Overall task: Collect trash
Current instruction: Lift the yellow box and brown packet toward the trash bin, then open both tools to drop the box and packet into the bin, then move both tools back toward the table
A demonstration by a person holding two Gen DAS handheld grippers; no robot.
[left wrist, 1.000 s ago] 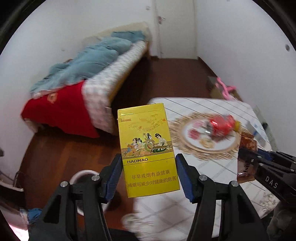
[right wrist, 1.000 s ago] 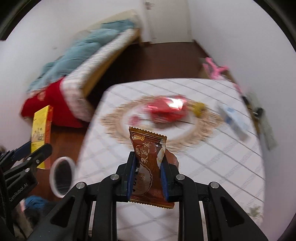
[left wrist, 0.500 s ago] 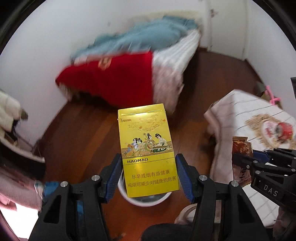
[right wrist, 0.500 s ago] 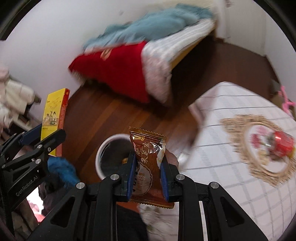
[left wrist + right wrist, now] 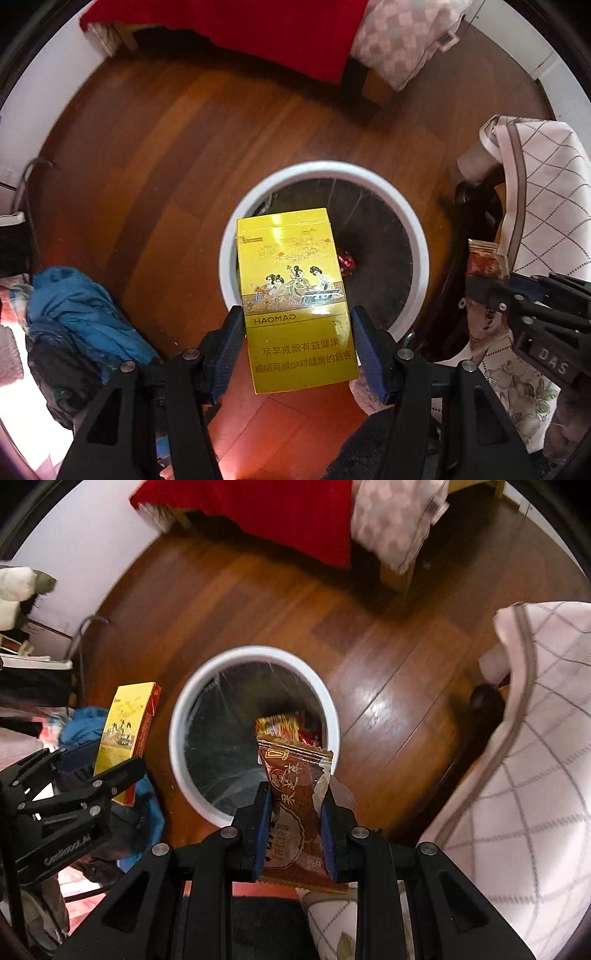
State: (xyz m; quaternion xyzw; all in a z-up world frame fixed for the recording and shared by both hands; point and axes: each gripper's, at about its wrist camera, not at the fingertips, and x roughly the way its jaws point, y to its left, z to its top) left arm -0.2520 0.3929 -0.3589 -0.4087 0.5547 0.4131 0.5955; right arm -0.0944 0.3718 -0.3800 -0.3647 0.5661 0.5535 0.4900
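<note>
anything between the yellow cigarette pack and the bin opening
Nothing visible. The left gripper holds the yellow cardboard cigarette pack over the round white-rimmed trash bin, whose mouth is open, with only wrappers at the bottom.

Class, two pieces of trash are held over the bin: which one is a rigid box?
The yellow cigarette pack in the left tool; the right tool's brown snack wrapper is crinkly.

Red blanket point(image 5: 258, 33), blue clothes point(image 5: 81, 310), checked tablecloth point(image 5: 535, 738), wooden floor point(image 5: 166, 147).

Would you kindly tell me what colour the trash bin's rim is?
White; the trash bin rim shows best in the right wrist view.
</note>
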